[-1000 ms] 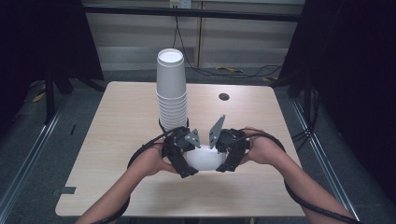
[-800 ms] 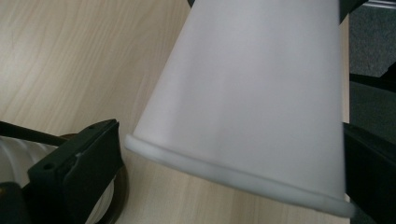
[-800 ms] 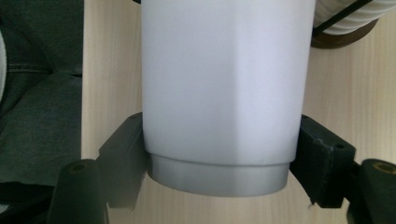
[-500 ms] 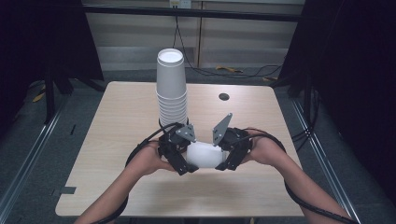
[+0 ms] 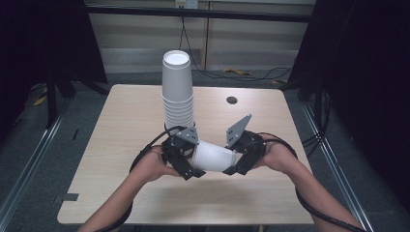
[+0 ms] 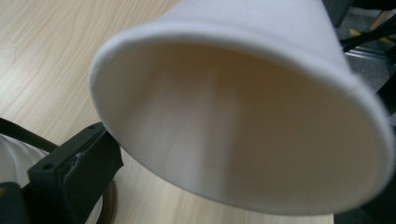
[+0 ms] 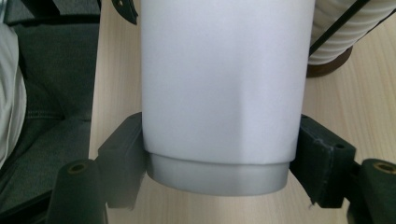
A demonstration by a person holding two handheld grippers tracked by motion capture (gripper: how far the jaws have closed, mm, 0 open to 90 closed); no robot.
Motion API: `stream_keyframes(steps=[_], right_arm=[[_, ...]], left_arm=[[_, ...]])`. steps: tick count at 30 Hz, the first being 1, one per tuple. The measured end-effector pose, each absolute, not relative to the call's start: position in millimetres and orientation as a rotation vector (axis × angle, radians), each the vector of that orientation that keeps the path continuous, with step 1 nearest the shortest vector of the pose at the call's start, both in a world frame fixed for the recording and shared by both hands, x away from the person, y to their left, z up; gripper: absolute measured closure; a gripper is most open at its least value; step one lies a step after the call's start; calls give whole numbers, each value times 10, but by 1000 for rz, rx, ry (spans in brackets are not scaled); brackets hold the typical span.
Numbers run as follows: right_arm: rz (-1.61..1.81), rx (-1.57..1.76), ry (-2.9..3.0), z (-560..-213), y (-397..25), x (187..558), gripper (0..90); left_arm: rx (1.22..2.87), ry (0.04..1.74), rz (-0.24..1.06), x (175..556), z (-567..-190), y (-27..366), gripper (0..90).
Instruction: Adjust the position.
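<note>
Over counter (image 5: 121, 145): paper cup (image 5: 212, 158) sideways, light, crushable.
Right gripper (image 7: 219, 158): fingers (image 7: 322, 163) clamped near base.
Left gripper (image 5: 186, 159): fingers at rim, closure unclear.

A smooth, matt white paper cup (image 5: 212, 158) lies between two matt black plastic grippers, left gripper (image 5: 186, 162) and right gripper (image 5: 240, 157), above a pale wood-grain table (image 5: 121, 125) with a dull, smooth finish.

Both forearms are bare, no sleeves showing. The left gripper (image 5: 186, 162) and right gripper (image 5: 241, 154) are black and blocky, each topped by a grey three-cornered plate and trailing a black cable. Brass-coloured screw holes mark the right gripper's matte jaws.
</note>
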State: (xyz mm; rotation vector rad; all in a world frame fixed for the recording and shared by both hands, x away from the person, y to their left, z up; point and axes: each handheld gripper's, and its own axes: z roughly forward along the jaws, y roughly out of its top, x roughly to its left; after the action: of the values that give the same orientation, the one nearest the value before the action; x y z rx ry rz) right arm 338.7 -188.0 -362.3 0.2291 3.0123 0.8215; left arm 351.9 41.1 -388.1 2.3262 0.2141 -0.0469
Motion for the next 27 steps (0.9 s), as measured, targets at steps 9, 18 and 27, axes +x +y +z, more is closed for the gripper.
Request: stream_keyframes(steps=[9,18,27], right_arm=[[910,237,2997,-3641,-1918,3386,272],[963,229,2984,-3640,-1930,3379,271],[952,227,2980,-3642,-1908,3384,269]], left_arm=[[2286,225,-64,3551,-3876,458,0],[2265,242,-92,3566,-3886,459,0],[2255,243,-119,3563,-3872,460,44]])
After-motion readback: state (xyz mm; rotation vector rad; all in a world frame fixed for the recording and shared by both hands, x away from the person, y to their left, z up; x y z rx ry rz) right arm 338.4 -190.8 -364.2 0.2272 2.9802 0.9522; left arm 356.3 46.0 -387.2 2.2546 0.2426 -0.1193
